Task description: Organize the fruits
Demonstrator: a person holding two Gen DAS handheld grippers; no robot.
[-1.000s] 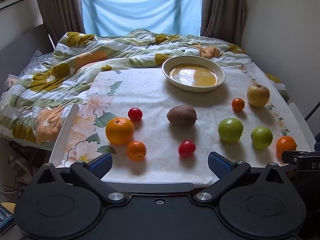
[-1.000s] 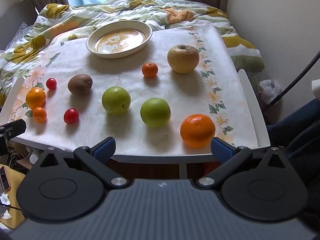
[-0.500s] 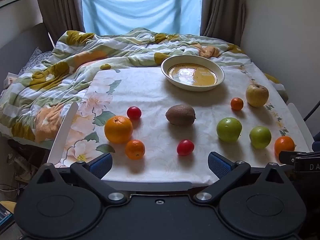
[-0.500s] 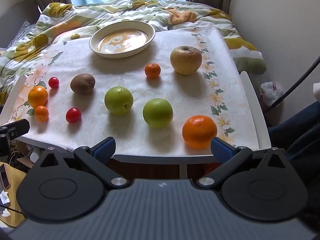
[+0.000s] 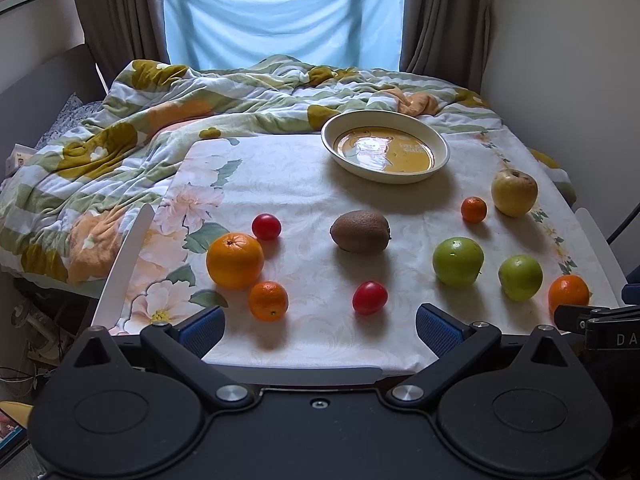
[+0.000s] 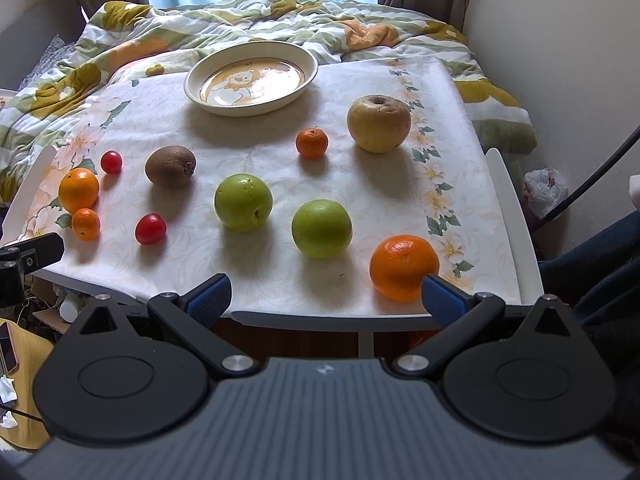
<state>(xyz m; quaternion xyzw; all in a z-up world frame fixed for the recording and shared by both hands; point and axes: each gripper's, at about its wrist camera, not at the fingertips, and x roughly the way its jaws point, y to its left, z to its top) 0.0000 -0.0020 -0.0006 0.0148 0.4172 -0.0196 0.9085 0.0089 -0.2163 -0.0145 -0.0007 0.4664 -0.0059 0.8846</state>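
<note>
1. The shallow cream bowl with orange inside holds no fruit; the round fruits lie scattered on the floral-clothed table nearer the grippers.
2. The left gripper and right gripper are both spread wide, holding nothing.
3. The right gripper's finger hides part of the large orange, seemingly without touching.

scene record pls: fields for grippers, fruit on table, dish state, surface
left gripper: open, holds nothing, at the near table edge
right gripper: open, holds nothing, near the big orange
dish: no fruit in it, far side of the table
fruit, all loose on the cloth: two green apples, yellow apple, kiwi, two cherry tomatoes, second orange, two mandarins
surface: floral tablecloth
</note>
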